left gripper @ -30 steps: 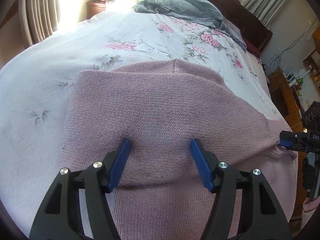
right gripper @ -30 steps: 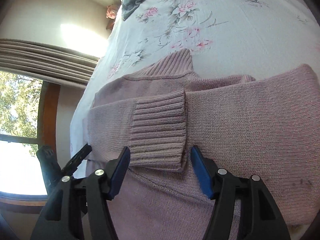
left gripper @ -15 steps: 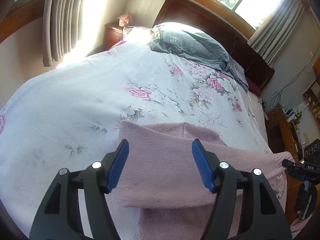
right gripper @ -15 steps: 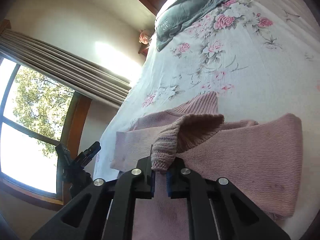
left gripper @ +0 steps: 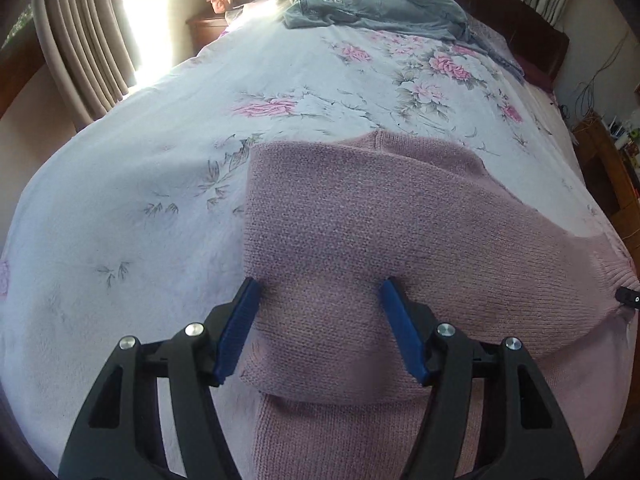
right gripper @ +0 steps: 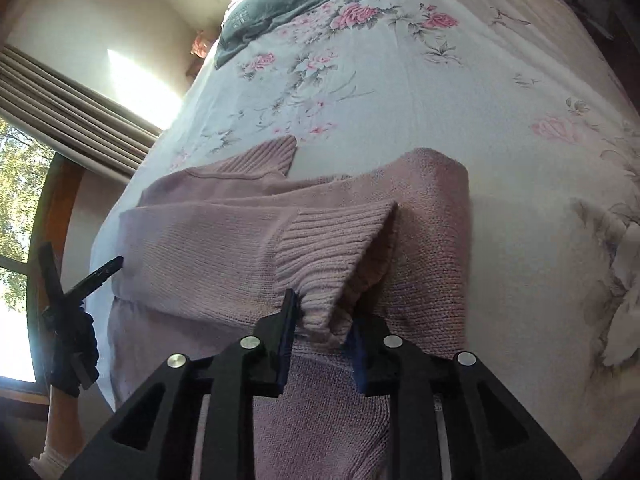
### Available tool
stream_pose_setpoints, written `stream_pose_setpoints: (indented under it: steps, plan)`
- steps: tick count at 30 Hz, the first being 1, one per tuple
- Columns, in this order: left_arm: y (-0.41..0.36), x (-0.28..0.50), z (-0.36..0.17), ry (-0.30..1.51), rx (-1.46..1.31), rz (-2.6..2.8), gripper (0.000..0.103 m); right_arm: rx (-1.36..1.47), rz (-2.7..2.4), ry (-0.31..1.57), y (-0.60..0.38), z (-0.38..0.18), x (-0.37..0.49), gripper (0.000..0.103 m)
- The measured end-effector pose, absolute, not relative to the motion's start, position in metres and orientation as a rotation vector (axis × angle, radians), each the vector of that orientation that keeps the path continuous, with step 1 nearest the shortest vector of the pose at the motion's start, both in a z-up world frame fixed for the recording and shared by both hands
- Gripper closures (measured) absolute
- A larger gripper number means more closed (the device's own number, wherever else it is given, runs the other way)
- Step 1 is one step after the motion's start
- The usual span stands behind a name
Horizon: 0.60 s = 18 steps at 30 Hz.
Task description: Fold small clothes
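**A:** What is the room like, and the surface?

**B:** A bedroom. A wide bed is covered by a white bedspread [left gripper: 168,184] printed with pink flowers. Grey-blue bedding [left gripper: 376,4] lies heaped near the dark wooden headboard [left gripper: 540,40]. Pleated beige curtains [left gripper: 84,48] hang beside a bright window, and a wooden nightstand [left gripper: 206,30] stands by the bed's far corner.

**A:** Where is the garment?

**B:** A pink knitted sweater [left gripper: 360,240] lies on the near part of the bed, partly folded, one sleeve laid across the body.

**A:** And the left gripper?

**B:** The left gripper [left gripper: 320,312] is spread wide with nothing between its blue pads, hovering over the sweater's folded edge, just off the knit.

**A:** The right one?

**B:** The right gripper [right gripper: 322,328] has its jaws pinched on the sleeve's ribbed cuff [right gripper: 332,252], which rises tent-like above the sweater. From that camera, a dark-gloved hand [right gripper: 74,352] shows at the left edge of the bed.
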<state>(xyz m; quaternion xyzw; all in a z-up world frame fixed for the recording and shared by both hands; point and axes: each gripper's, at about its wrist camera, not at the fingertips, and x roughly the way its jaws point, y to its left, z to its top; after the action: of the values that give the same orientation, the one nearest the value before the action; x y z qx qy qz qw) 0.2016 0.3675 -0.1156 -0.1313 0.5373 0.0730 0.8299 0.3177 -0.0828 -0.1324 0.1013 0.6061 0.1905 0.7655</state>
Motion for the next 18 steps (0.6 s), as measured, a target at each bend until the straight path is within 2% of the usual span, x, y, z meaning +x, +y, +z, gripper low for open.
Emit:
stream_pose_setpoints:
  steps: [3,6,12,15,18]
  plan:
    - [0.359,0.203,-0.085,1.067,-0.288,0.105,0.040,0.220,0.422,1.227,-0.088,-0.101,0.320,0.076]
    - [0.338,0.217,-0.072,1.043,-0.304,0.025,0.039,0.216,0.499,1.215,-0.076,-0.088,0.327,0.075]
    - [0.298,0.245,-0.107,1.139,-0.227,-0.013,0.039,0.158,0.475,1.275,-0.064,-0.115,0.332,0.075]
    - [0.292,0.243,-0.124,1.138,-0.158,-0.008,0.038,0.076,0.255,1.300,-0.094,-0.126,0.329,0.075]
    - [0.288,0.240,-0.122,1.126,-0.130,-0.007,0.036,0.156,0.230,1.244,-0.134,-0.113,0.319,0.074]
